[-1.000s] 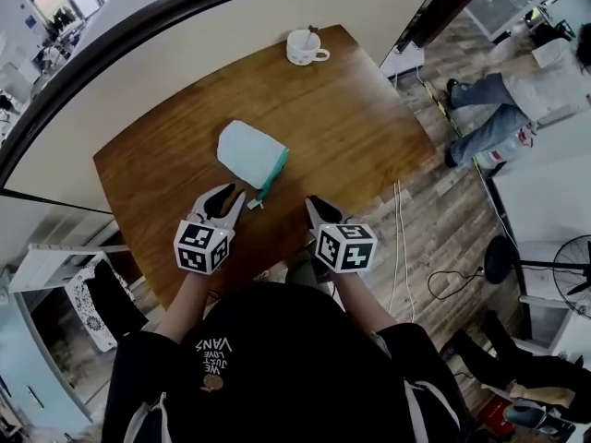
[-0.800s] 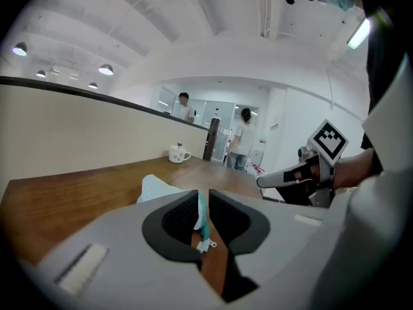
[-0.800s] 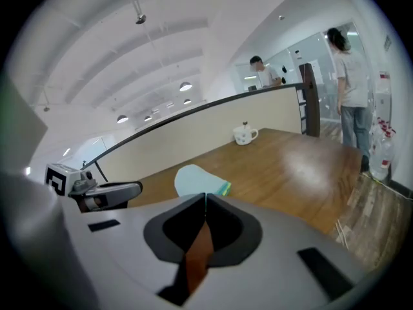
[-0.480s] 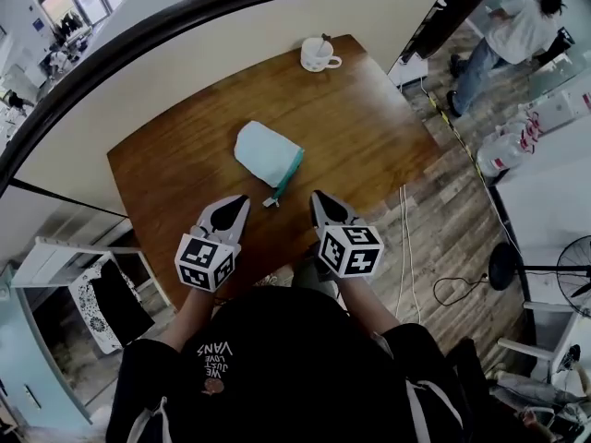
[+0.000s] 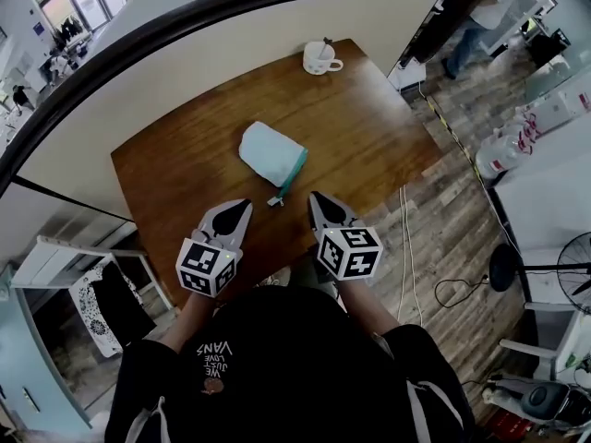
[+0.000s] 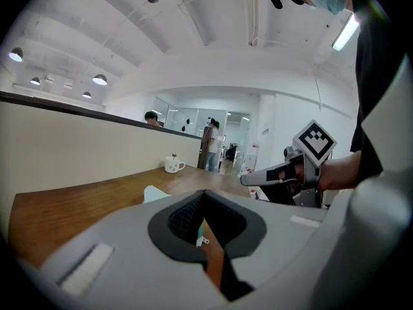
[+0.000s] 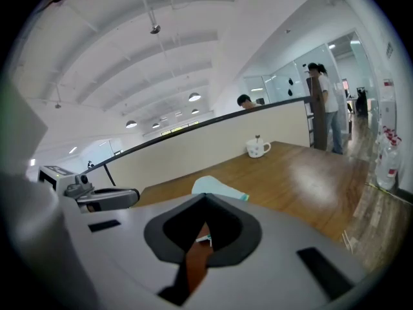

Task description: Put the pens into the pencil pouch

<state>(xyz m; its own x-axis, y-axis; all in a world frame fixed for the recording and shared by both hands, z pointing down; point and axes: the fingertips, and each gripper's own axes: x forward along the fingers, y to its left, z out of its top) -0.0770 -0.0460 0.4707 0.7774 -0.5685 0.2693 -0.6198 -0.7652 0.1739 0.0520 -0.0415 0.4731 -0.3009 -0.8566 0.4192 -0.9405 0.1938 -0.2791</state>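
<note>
Head view shows left gripper (image 5: 237,208) and right gripper (image 5: 317,198) both closed, empty.

Wooden table (image 5: 369,137): pouch (image 5: 270,150) (teal-edged), mug (image 5: 319,58)

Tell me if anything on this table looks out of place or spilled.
Nothing stands out. The pencil pouch lies at an angle mid-way across the table, the white mug stands upright at the far corner, and nothing is spilled. The left gripper and right gripper are shut, empty.
</note>
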